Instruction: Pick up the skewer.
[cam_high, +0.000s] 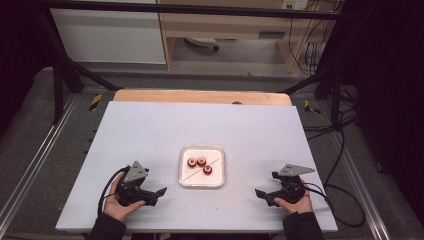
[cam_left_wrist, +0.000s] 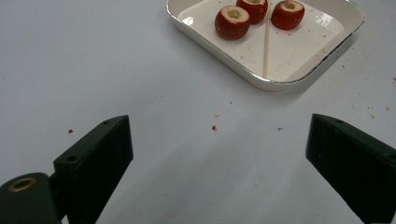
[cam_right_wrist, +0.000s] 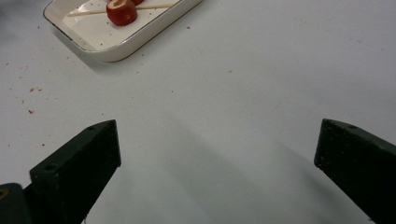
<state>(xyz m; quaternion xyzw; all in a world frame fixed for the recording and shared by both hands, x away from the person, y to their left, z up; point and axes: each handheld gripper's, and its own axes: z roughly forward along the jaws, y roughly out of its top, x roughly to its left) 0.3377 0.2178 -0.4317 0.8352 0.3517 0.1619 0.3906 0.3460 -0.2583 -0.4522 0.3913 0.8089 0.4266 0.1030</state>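
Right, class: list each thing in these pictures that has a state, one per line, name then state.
left tongs: open, empty
right tongs: open, empty
tray: upright on the table
three red fruits: cored, in tray
skewer: lying flat in tray, bare

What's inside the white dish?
The white dish holds three cored red fruits and a thin wooden skewer, plus crumbs. Whatever lies beneath the fruits is covered.

The person's left hand (cam_high: 119, 202) holds the black two-jaw left gripper (cam_high: 159, 194) low near the tabletop's near-left edge, jaws spread wide and empty. The right hand (cam_high: 295, 204) holds the matching right gripper (cam_high: 261, 195) near the near-right edge, its jaws equally wide apart, both pointing inward.
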